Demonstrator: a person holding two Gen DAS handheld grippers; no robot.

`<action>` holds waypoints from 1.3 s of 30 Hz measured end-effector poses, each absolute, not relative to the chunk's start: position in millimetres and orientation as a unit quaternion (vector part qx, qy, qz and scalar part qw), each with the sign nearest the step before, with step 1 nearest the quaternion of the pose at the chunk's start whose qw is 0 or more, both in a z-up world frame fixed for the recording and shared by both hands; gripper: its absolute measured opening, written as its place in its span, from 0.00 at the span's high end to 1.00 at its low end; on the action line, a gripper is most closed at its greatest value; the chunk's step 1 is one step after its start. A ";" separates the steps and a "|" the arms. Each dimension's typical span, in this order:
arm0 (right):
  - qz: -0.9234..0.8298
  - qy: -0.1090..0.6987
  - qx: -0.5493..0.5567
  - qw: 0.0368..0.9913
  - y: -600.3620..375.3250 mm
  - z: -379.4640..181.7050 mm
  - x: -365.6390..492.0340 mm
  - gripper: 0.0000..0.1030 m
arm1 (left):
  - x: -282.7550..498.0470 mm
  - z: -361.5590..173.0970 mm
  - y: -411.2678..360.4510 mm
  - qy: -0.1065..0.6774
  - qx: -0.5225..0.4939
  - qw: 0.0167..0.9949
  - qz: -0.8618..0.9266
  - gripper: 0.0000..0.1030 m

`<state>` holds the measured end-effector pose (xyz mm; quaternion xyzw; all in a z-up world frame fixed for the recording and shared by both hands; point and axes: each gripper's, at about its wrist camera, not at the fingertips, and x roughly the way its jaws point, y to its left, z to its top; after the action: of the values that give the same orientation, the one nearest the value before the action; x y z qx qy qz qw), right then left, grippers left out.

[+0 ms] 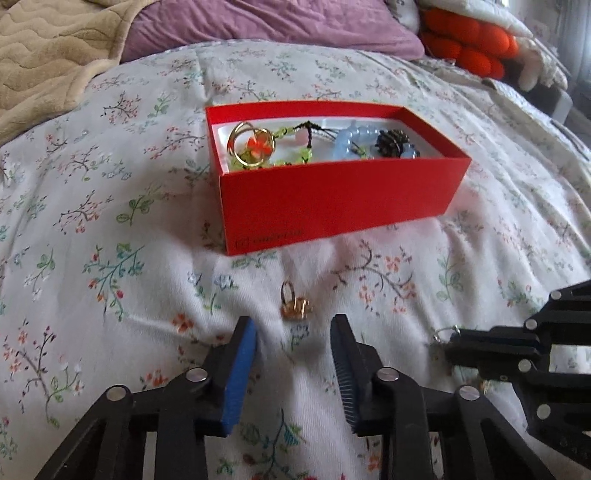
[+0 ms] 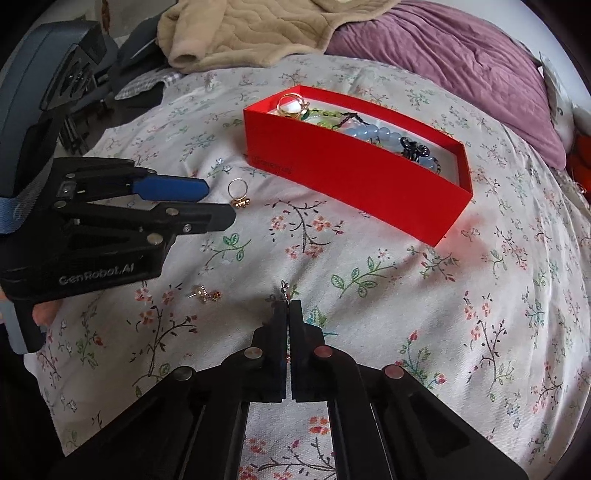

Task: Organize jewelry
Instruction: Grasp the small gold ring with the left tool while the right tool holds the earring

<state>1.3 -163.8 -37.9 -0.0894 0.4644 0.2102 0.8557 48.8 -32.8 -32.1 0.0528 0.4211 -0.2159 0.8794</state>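
A red box (image 1: 332, 199) sits on the floral bedspread, holding gold rings (image 1: 251, 146), green beads, a blue bead bracelet (image 1: 351, 142) and a dark clip (image 1: 393, 144). It also shows in the right wrist view (image 2: 354, 177). A gold ring (image 1: 293, 304) lies on the cover just ahead of my open left gripper (image 1: 293, 332); it shows beside that gripper (image 2: 218, 203) in the right wrist view (image 2: 238, 195). My right gripper (image 2: 289, 304) is shut on a small earring, whose hook (image 2: 285, 286) sticks out of the tips. Another earring (image 2: 205, 293) lies to its left.
A beige blanket (image 1: 44, 55) and purple pillow (image 1: 277, 22) lie behind the box. Orange cushions (image 1: 469, 40) sit at the far right. The bedspread (image 2: 480, 295) falls away at its edges.
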 end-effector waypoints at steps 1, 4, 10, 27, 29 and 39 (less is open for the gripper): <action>0.210 0.464 -0.089 0.856 -164.2 -37.6 1.0 1.00 | 50.7 -32.2 -33.0 0.421 0.049 0.879 -0.218 0.69; 0.209 0.465 -0.089 0.855 -165.0 -37.4 1.5 1.00 | 55.2 -32.3 -35.3 0.419 0.041 0.879 -0.223 0.73; 0.208 0.467 -0.089 0.855 -166.0 -37.5 1.9 1.00 | 58.2 -38.3 -46.7 0.428 0.050 0.873 -0.227 0.85; 0.207 0.462 -0.087 0.858 -168.6 -31.6 5.3 1.00 | 57.4 -37.2 -45.9 0.431 0.060 0.873 -0.223 0.91; 0.206 0.461 -0.087 0.859 -169.0 -30.3 6.3 1.00 | 56.5 -35.5 -45.9 0.430 0.060 0.873 -0.221 0.91; 0.199 0.454 -0.078 0.865 -174.9 -21.7 7.3 1.00 | 52.7 -22.2 -46.3 0.420 0.062 0.878 -0.221 0.91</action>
<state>7.3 -174.9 -21.7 -0.0782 0.4537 0.1991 0.8651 52.7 -46.3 -22.2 0.0623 0.4201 -0.2209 0.8780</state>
